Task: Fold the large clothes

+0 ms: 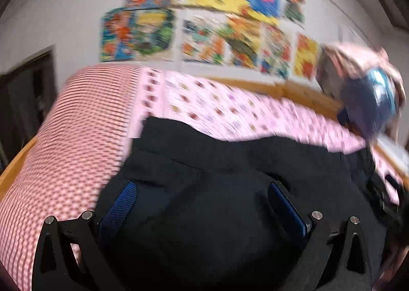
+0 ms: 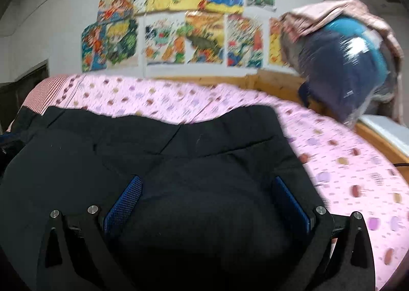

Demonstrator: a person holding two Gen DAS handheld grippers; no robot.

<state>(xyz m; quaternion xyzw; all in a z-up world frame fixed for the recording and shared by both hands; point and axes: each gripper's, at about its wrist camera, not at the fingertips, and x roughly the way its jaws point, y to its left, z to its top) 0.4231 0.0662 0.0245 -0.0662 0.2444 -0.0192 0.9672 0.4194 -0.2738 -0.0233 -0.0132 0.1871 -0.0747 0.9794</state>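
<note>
Both tongs spread wide, low in frame: left tongs [image 1: 202,200] and right tongs [image 2: 207,196] hover level over the black garment [image 1: 230,163] on the bed [image 2: 345,163].

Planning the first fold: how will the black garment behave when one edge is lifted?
The black garment likely flops and drapes, since it lies creased on the pink sheet. Being large, its far side would probably drag.

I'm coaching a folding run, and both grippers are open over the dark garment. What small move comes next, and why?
Probably lower both and close on the cloth: the left gripper and right gripper are open, holding nothing, while the black garment lies spread on the pink sheet.
</note>
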